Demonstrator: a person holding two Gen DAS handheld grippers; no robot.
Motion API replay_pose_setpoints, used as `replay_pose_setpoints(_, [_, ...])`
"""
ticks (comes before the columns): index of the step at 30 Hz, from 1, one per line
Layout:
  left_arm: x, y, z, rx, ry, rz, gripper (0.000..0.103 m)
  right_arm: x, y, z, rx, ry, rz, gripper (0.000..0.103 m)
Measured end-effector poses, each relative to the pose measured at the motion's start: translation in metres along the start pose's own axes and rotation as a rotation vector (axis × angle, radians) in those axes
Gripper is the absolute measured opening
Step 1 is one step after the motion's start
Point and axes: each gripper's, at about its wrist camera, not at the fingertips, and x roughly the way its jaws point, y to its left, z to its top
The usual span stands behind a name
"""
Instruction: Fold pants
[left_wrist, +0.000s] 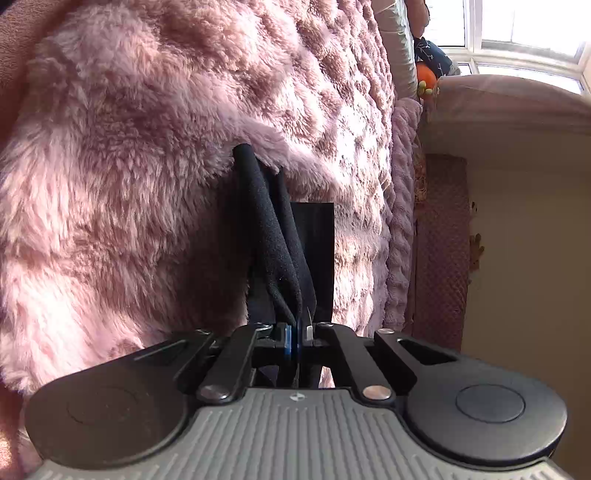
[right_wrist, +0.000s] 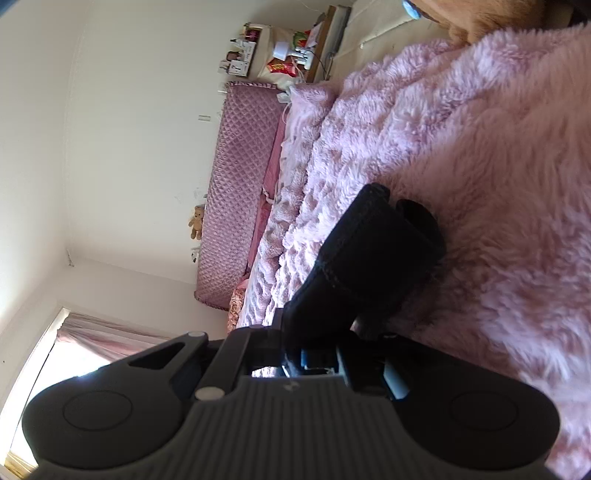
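Observation:
The pants are black cloth. In the left wrist view a bunched fold of the pants (left_wrist: 271, 236) runs from the pink fluffy blanket (left_wrist: 129, 166) down into my left gripper (left_wrist: 299, 295), which is shut on it. In the right wrist view a thick hemmed edge of the pants (right_wrist: 373, 254) sticks out of my right gripper (right_wrist: 325, 332), which is shut on it, close above the blanket (right_wrist: 480, 184). Most of the pants is hidden.
The blanket covers a bed. A pink quilted headboard (right_wrist: 240, 192) stands against a white wall. A cluttered bedside shelf (right_wrist: 288, 55) is beyond it. A window (left_wrist: 517, 33) and a padded ledge (left_wrist: 517, 103) lie to the right in the left view.

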Motion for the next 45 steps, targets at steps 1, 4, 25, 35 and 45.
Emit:
replay_pose_setpoints(1, [-0.005, -0.005, 0.006, -0.001, 0.008, 0.009, 0.002, -0.008, 0.000, 0.000, 0.024, 0.019, -0.013, 0.002])
replay_pose_setpoints(4, [-0.025, -0.005, 0.015, 0.023, 0.029, 0.052, 0.002, -0.032, 0.005, -0.005, 0.019, 0.051, -0.056, 0.002])
replay_pose_setpoints(25, [-0.011, -0.040, -0.027, 0.168, 0.210, -0.091, 0.002, -0.158, -0.023, -0.043, -0.220, 0.000, -0.291, 0.002])
replay_pose_setpoints(35, [0.038, -0.153, -0.077, 0.249, 0.264, -0.307, 0.002, -0.144, -0.037, -0.038, -0.199, -0.016, -0.314, 0.002])
replay_pose_setpoints(45, [0.084, -0.004, -0.022, 0.138, 0.161, 0.060, 0.006, -0.147, -0.041, -0.044, -0.189, -0.034, -0.302, 0.002])
